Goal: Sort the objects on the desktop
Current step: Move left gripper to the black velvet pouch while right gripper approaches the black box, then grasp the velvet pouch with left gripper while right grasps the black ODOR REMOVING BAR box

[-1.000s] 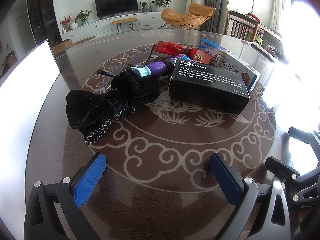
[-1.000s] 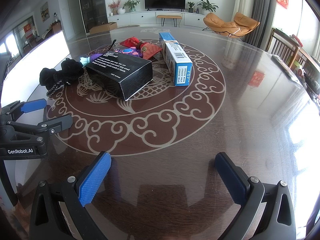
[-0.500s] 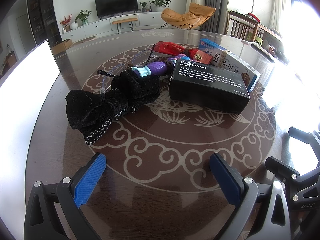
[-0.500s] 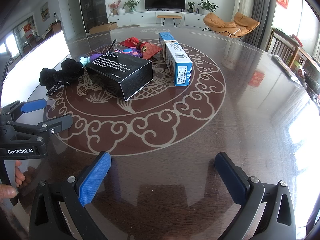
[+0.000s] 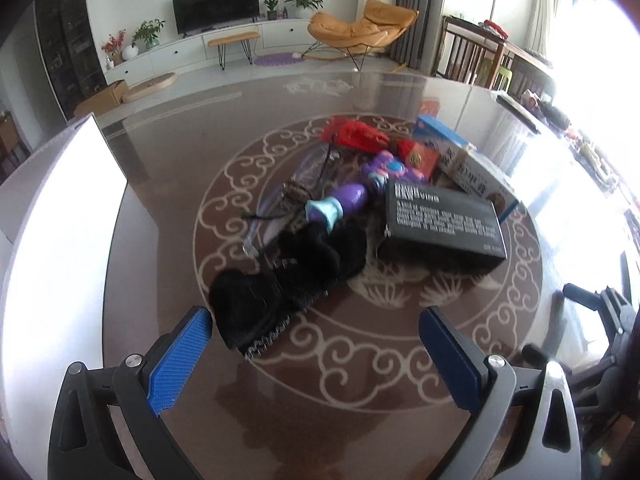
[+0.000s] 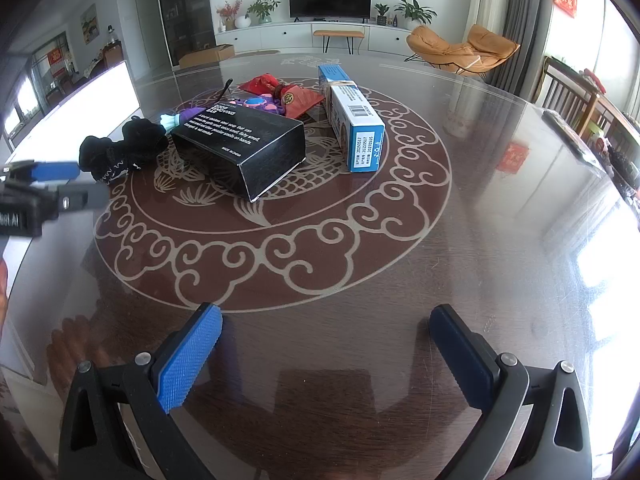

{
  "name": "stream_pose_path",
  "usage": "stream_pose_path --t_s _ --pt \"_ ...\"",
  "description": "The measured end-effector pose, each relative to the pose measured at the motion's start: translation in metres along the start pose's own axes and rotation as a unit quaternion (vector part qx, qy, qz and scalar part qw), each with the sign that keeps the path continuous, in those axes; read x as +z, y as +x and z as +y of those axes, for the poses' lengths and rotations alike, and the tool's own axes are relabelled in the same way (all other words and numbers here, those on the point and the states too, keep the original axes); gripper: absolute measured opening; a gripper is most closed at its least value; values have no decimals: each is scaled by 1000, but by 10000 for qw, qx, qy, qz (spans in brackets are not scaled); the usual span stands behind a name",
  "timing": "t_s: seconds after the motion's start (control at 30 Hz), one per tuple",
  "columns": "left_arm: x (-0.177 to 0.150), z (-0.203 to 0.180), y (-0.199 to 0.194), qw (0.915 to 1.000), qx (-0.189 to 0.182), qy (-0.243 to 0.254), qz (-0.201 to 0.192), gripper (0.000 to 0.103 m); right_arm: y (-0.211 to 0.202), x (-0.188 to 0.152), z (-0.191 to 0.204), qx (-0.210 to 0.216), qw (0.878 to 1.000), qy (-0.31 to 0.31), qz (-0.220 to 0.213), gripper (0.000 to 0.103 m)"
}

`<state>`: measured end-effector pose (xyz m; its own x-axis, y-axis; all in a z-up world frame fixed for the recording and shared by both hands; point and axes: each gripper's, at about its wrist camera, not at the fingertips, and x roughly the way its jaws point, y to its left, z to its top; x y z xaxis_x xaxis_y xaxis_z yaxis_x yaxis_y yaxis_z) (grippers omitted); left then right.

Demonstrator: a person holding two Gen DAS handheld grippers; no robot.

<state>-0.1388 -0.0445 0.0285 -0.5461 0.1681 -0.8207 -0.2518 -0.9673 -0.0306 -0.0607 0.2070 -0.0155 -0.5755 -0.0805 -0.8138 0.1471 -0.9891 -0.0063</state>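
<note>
left wrist view: left gripper point(image 5: 316, 338) low in the frame, jaws spread wide, nothing between them, hanging just in front of the black fuzzy pouch point(image 5: 288, 284) in the middle. blue left pad right beside the pouch's near end, touching or not, hard to tell. behind the pouch, a purple toy point(image 5: 352, 196) with a light blue end, then a red pouch point(image 5: 360, 138) higher up. to the right of centre, a black box point(image 5: 440, 224) with white words, lying flat. behind that, a blue and white box point(image 5: 464, 160) at the upper right. all on the round brown table point(image 5: 360, 360) with pale swirls. a white board point(image 5: 56, 216) along the left edge. right wrist view: right gripper point(image 6: 324, 352) at the bottom, jaws spread wide too, holding nothing, over bare table point(image 6: 360, 260), well apart from the things. black box point(image 6: 244, 144) left of centre, blue and white box point(image 6: 352, 120) just right of it, red pouch point(image 6: 280, 90) behind both, black fuzzy pouch point(image 6: 120, 150) at the left. left gripper point(image 6: 40, 184) poking in from the left edge, close to the fuzzy pouch.
</note>
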Motion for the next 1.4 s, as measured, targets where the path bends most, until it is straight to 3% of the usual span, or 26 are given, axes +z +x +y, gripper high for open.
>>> stream_pose_path --t_s 0.1,0.2,0.3,0.4,0.57,0.7,0.8,0.83,0.87,0.9,0.97,1.0,1.07,1.17,1.33,1.4 --pt "27 8 2 9994 -206 22 -284 103 0 0 0 0 10000 0 0 103" --pt "40 -1 23 9988 -345 353 -51 103 0 0 0 0 10000 0 0 103" --pt "32 -15 43 9951 -404 836 353 103 0 0 0 0 10000 0 0 103" --pt "18 -31 48 9888 -361 1354 516 103 0 0 0 0 10000 0 0 103" --pt "12 -35 34 9821 -1037 1517 416 103 0 0 0 0 10000 0 0 103" --pt "18 -29 44 9869 -745 1316 568 103 0 0 0 0 10000 0 0 103" --pt "10 -35 51 9832 -545 1614 663 103 0 0 0 0 10000 0 0 103" --pt "5 -37 51 9812 -490 1749 652 97 0 0 0 0 10000 -1 0 103" --pt "1 -38 51 9794 -497 1842 667 83 0 0 0 0 10000 -1 0 103" --pt "-1 -37 47 9803 -598 1781 608 77 0 0 0 0 10000 -1 0 103" --pt "-1 -27 43 9877 -383 1394 597 57 0 0 0 1 10000 -2 -1 103" --pt "-3 -20 40 9922 -240 1082 569 53 0 0 0 1 10000 -1 -1 103" --pt "-15 -3 29 9979 -340 342 430 51 0 0 0 1 10000 -2 1 103" --pt "-50 17 6 9976 -424 -500 226 51 0 0 0 1 10000 -2 0 103" --pt "-96 31 -25 9955 -395 -855 42 51 1 0 0 2 10000 -4 1 103" --pt "-105 31 -31 9965 -348 -762 4 51 0 2 6 270 9992 -243 165 103"
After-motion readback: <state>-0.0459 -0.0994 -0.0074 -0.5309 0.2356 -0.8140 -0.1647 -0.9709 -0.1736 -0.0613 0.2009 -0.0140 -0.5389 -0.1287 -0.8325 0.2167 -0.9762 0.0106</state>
